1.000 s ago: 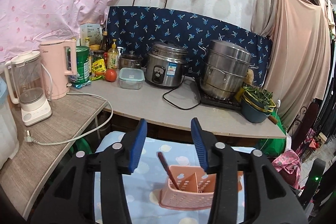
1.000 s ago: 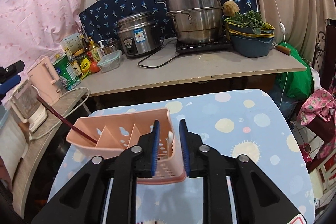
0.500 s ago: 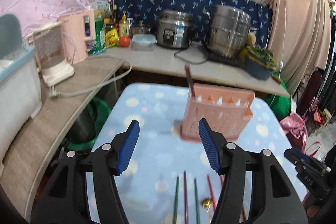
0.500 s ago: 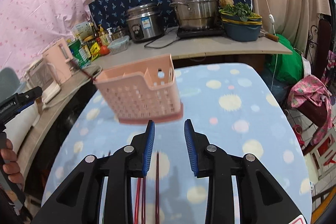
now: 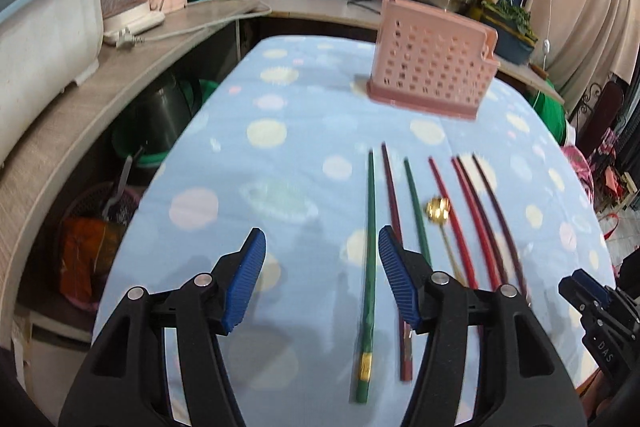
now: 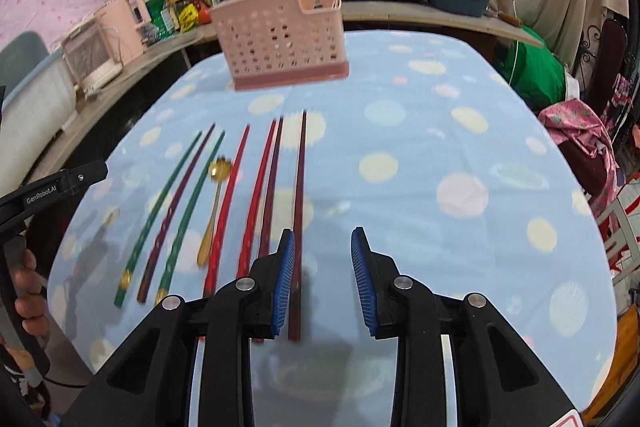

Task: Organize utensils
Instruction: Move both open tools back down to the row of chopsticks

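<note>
Perforated pink basket (image 6: 280,35) now farther

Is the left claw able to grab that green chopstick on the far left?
Probably yes. The left claw is open above the cloth, and the green chopstick lies bare between its fingers, nothing covering it.

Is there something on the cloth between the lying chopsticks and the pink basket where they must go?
Nothing visible. The chopsticks and the gold spoon lie in a row, and only bare dotted tablecloth separates their tips from the pink basket.
</note>
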`<state>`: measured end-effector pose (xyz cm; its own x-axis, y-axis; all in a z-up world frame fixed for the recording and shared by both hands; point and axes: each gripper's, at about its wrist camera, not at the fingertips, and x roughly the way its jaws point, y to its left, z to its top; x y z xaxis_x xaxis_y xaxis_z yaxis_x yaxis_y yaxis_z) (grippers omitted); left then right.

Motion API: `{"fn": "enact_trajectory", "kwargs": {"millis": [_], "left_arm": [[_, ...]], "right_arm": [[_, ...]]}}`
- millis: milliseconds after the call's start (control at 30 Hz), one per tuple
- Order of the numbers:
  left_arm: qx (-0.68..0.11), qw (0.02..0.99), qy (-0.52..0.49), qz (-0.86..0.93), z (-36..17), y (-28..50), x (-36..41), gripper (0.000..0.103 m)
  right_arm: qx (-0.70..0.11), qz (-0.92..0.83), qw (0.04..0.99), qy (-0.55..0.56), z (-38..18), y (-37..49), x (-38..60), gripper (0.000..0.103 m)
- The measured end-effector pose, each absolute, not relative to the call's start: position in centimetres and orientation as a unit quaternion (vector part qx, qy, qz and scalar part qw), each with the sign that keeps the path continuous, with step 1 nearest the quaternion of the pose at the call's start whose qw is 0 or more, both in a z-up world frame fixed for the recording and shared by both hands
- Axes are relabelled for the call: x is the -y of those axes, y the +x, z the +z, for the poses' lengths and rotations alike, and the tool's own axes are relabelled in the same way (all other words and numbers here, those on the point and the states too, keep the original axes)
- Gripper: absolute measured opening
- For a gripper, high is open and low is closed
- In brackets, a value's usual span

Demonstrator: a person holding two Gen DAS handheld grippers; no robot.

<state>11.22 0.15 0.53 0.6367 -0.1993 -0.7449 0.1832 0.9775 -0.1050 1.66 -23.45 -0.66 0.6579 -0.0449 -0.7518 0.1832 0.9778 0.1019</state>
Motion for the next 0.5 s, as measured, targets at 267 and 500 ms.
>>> {"fn": "enact_trajectory", "kwargs": {"millis": [267,500], "left_arm": [[-0.434,0.893,-0.006,-0.115,-2.3,7.4,-0.4,0.056],[-0.443,0.888,0.004,-0.124,-3.4,5.9,0.1,0.057]], "right_arm": [[-0.416,-0.065,0.904,0.075,-2.3,0.3,21.9,0.030],[-0.423,-0.067,0.900,0.080,-3.2,0.1,21.7,0.030]]}}
